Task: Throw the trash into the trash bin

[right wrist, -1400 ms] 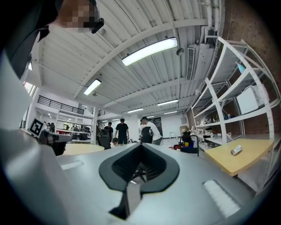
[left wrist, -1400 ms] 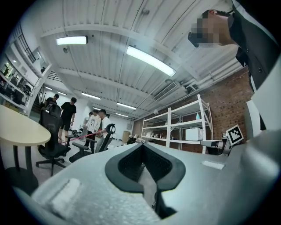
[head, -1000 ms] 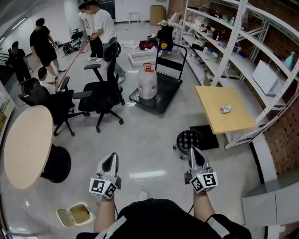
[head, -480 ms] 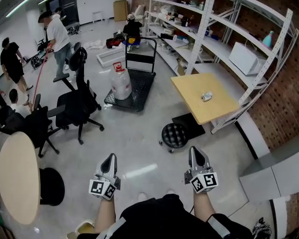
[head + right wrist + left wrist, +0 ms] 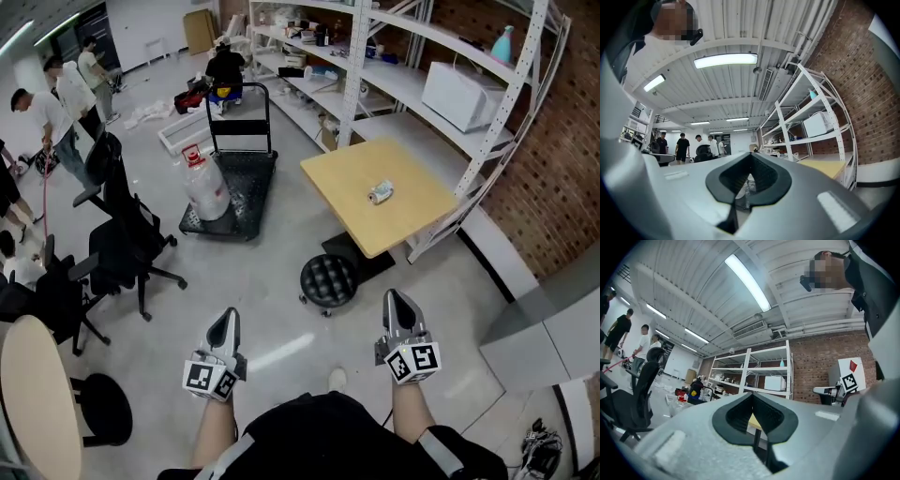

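Observation:
A small crumpled white piece of trash [image 5: 380,192] lies on a square yellow table [image 5: 347,178] ahead and to the right in the head view. No trash bin is in view. My left gripper [image 5: 227,315] and right gripper [image 5: 395,296] are held side by side low in the frame, over bare floor, pointing forward and well short of the table. Both are shut with nothing between the jaws. In the left gripper view the gripper [image 5: 754,405] shows jaws pressed together, and so does the gripper [image 5: 749,169] in the right gripper view. The yellow table [image 5: 826,167] shows at the right there.
A black round stool [image 5: 328,278] stands between me and the table. A flat cart [image 5: 246,178] carries a water jug [image 5: 204,187]. Black office chairs [image 5: 122,244] and several people are at the left. White shelving [image 5: 441,89] lines a brick wall. A round table [image 5: 28,398] is at lower left.
The view has swung right as I walk: the yellow table and stool have come nearer and toward the middle. A small floor bin at lower left has left the view. Both grippers stay shut.

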Demonstrator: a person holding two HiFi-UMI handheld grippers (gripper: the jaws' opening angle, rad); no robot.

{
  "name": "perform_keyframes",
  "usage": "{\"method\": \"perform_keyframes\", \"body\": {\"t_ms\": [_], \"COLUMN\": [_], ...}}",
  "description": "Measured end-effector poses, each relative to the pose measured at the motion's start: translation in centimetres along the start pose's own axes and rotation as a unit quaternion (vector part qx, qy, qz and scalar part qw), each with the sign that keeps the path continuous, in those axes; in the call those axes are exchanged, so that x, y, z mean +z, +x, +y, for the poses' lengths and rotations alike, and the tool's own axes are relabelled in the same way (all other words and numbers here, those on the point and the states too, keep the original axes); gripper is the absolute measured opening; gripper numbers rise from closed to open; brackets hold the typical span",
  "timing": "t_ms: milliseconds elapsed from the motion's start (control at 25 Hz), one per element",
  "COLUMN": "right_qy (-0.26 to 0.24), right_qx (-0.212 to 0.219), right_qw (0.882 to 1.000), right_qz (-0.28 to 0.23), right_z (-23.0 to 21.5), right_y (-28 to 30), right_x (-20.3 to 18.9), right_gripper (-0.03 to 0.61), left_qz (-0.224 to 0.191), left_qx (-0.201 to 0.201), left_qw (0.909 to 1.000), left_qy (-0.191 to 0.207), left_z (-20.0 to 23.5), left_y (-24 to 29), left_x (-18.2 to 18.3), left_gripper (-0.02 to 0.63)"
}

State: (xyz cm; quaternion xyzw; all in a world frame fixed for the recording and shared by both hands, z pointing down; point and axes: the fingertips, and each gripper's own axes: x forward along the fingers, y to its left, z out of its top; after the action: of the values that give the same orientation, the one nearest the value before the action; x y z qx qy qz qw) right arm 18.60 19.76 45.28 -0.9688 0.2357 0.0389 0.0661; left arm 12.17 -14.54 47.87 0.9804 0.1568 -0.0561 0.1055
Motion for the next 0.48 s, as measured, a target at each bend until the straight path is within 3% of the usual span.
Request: {"method": "perform_keyframes", "body": {"t_ms": [280,480], "right_qy": [-0.004,-0.001], "right_qx": [-0.016,-0.004], "right_qw": [1.0,1.0], "right_qz": [-0.003,0.017], "right_z": [-10.2,-15.5], "right_y": [3.0,3.7], "right_x": [0.4,0.2], "right_gripper": [0.005,0.005], "left_qz": [0.005,-0.004], "left_qx": [-0.007,-0.014], "left_qw": [0.9999,0.9995], "left_qy": [-0.01,-0.03], "left_z": [-3.8,-7.3], "left_y": [8.9,15.1], "left_x": [-1.2,-2.9], "left_gripper": [0.002,0.002]}}
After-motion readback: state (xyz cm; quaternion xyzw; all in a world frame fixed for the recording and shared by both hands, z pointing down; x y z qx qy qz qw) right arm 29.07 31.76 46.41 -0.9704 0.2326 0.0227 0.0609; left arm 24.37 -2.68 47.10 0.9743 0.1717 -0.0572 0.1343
